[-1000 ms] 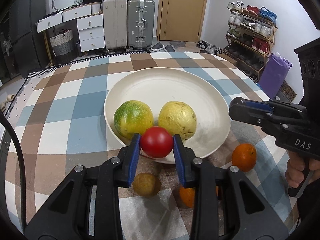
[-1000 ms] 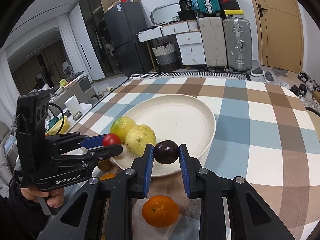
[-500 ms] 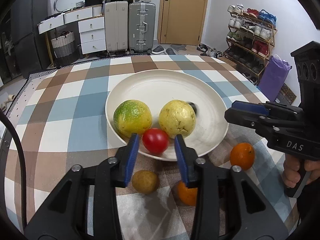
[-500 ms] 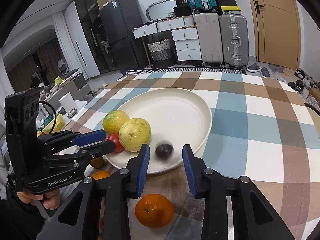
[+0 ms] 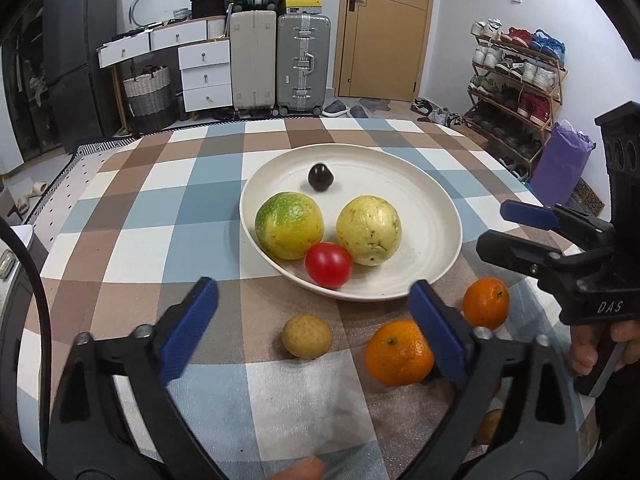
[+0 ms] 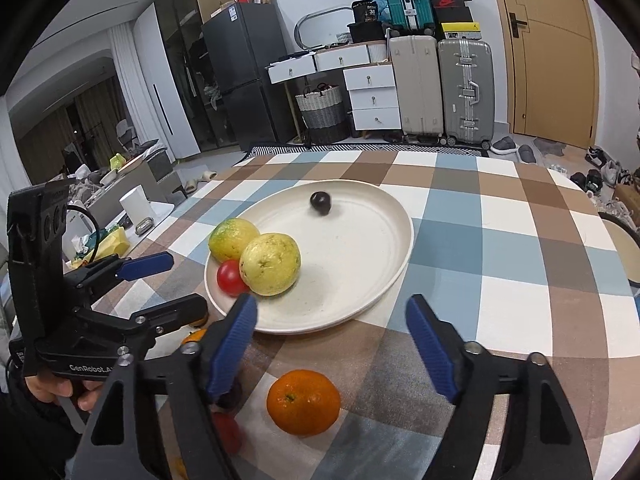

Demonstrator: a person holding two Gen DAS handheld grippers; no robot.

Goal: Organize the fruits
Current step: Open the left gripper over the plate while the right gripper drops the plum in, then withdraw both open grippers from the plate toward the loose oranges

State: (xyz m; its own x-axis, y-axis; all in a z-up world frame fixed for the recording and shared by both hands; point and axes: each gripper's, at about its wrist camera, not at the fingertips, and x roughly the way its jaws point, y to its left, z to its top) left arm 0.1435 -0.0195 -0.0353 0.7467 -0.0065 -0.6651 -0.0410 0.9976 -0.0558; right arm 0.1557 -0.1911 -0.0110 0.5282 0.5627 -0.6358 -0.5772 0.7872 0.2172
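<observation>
A white plate [image 5: 448, 216] holds a green-yellow fruit [image 5: 289, 225], a yellow fruit [image 5: 368, 230], a red tomato [image 5: 329, 264] by its near rim and a dark plum [image 5: 320, 177] further back. My left gripper [image 5: 312, 292] is open, its jaws still opening, nothing between them. A small brown fruit [image 5: 307, 336] and two oranges [image 5: 398, 352] [image 5: 486, 302] lie on the cloth near it. My right gripper [image 6: 332, 304] is opening too, empty, just short of the plate [image 6: 404, 256]. An orange [image 6: 303, 401] lies under it; the plum [image 6: 321, 202] sits far off.
A checked cloth [image 5: 168, 240] covers the table, with bare cloth left of the plate. A small red fruit [image 6: 226, 432] and a dark one [image 6: 230, 398] lie under my right gripper's left finger. Suitcases [image 5: 304, 64] and drawers stand beyond the far edge, a shoe rack [image 5: 516, 80] to the right.
Both grippers went from shut to open. The left let go of the tomato and drew back a little; the right let go of the plum, which rolled to the plate's far side.
</observation>
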